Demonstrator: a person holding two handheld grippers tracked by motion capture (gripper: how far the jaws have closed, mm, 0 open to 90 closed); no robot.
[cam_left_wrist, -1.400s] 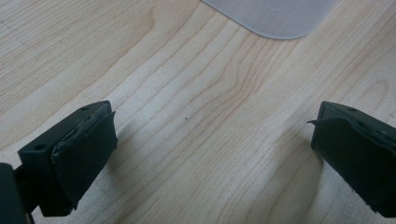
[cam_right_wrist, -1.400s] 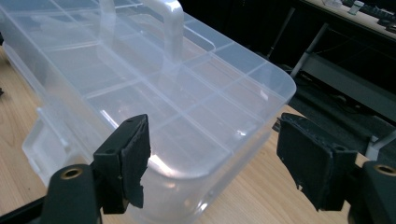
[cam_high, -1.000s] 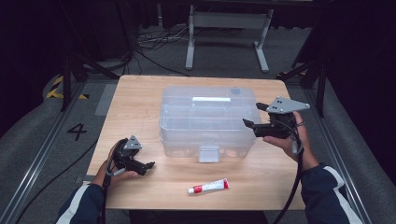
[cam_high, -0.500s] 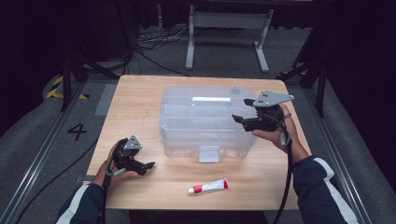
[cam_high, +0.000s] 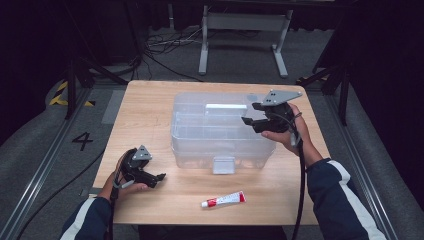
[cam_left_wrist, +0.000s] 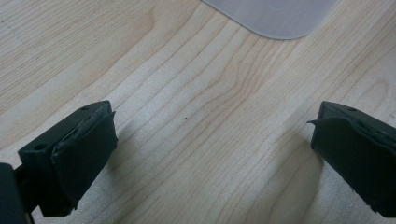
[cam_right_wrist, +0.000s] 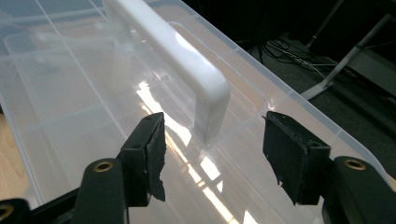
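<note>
On the wooden table (cam_high: 150, 115): one clear storage box (cam_high: 220, 131), one white handle (cam_high: 226, 106), one tube (cam_high: 223, 200).

Nearest the person lies the single tube, pointing left-right. The left gripper (cam_high: 159, 177) rests at the near left, jaws wide over bare wood. The box sits mid-table, long axis left-right, its handle running the same way. The right gripper (cam_high: 251, 113) hovers at the handle's right end; its jaws, just narrowing, straddle the handle without touching.

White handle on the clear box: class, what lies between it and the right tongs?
Nothing. In the right gripper view the open right tongs have been closing toward the white handle of the clear box, with bare lid between.
</note>
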